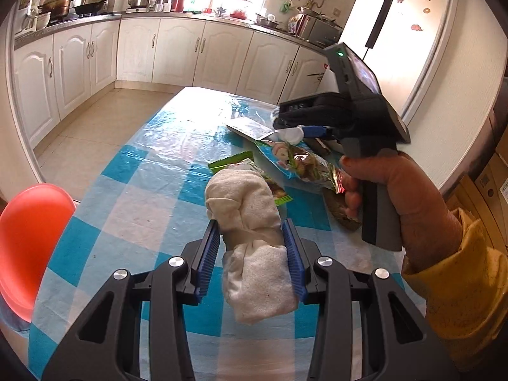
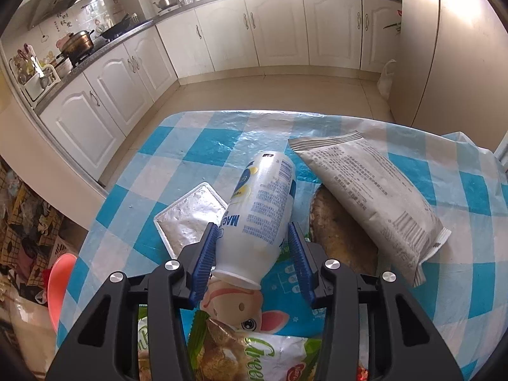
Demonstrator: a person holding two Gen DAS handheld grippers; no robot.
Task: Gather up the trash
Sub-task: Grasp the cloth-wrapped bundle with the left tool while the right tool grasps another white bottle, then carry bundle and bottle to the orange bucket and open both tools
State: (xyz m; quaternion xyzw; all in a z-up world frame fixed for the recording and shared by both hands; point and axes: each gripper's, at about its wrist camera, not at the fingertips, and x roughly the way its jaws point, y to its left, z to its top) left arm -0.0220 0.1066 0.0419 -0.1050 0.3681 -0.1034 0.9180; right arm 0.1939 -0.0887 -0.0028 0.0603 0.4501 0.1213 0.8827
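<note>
Left gripper (image 1: 250,238): both blue pads clenched on a rolled white cloth (image 1: 244,209), held clear above the checked tablecloth (image 1: 133,197). The cloth's far end reaches over a green snack wrapper (image 1: 227,161).

Right gripper (image 2: 254,247): jaws astride a white plastic bottle (image 2: 263,209) that lies tilted, cap end toward the camera. The left pad touches the bottle's side; a narrow gap shows at the right pad, so the grip is not closed. From the left wrist view this gripper (image 1: 285,119) is seen from the side, held by a hand (image 1: 397,190) in a yellow sleeve (image 1: 457,285).

Trash around the bottle: a foil tray (image 2: 190,219) just beside it on the left; a grey printed packet (image 2: 371,200) to the right, lying over a round brown mat (image 2: 343,241); a blue cartoon-pig bag (image 2: 279,289) under the bottle; a green-lettered snack bag (image 2: 247,355) nearest the camera.

Open room: the tablecloth's left half is bare to its edge, where an orange chair (image 1: 31,241) stands. The far table edge (image 2: 254,112) drops to open tiled floor (image 2: 270,92) before the white cabinets (image 2: 276,28).
</note>
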